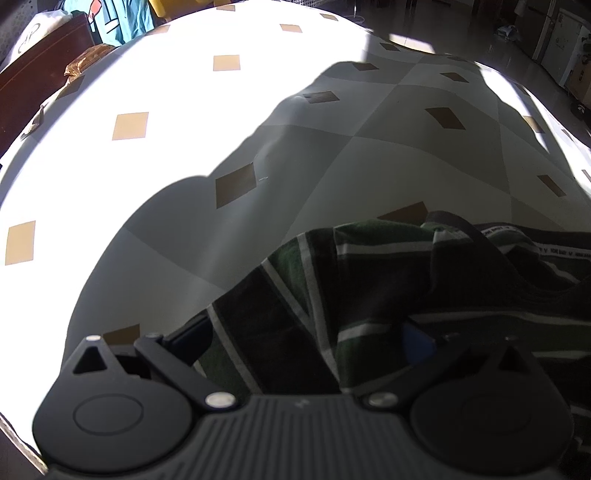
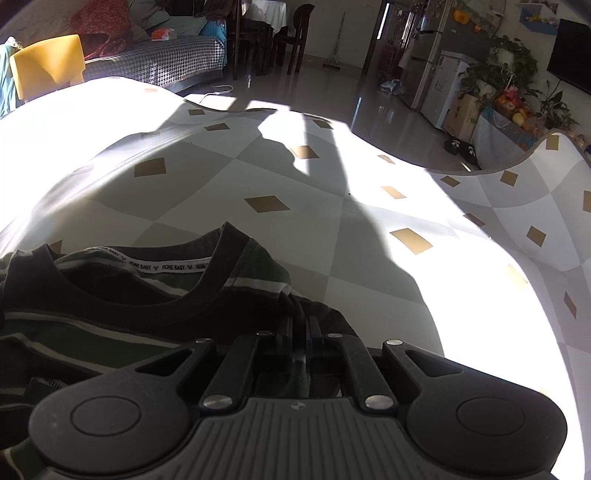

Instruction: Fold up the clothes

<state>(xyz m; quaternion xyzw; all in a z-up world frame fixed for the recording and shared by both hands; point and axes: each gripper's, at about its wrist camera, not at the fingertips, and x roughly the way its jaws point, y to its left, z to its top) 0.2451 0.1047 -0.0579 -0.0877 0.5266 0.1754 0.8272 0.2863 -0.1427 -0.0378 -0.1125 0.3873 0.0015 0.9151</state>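
A diamond-patterned covering in grey and white with tan squares [image 2: 266, 203] is lit by hard sunlight and crossed by deep shadow, while at upper left a yellow chair [image 2: 48, 64] and a houndstooth-covered sofa [image 2: 159, 62] are seen, with a refrigerator [image 2: 432, 48], potted plants [image 2: 513, 70] and glossy floor [image 2: 332, 92] at upper right.

A grey-and-white checked tablecloth [image 2: 280, 170] with tan diamonds spreads across both views, part sunlit, part shadowed. In the right wrist view a yellow chair [image 2: 48, 62] stands at ten o'clock, a houndstooth-covered sofa [image 2: 155, 62] at eleven, dark dining chairs [image 2: 295, 33] at twelve, and a fridge [image 2: 432, 55], potted plants [image 2: 506, 62] and fruit [image 2: 513, 107] toward two o'clock.
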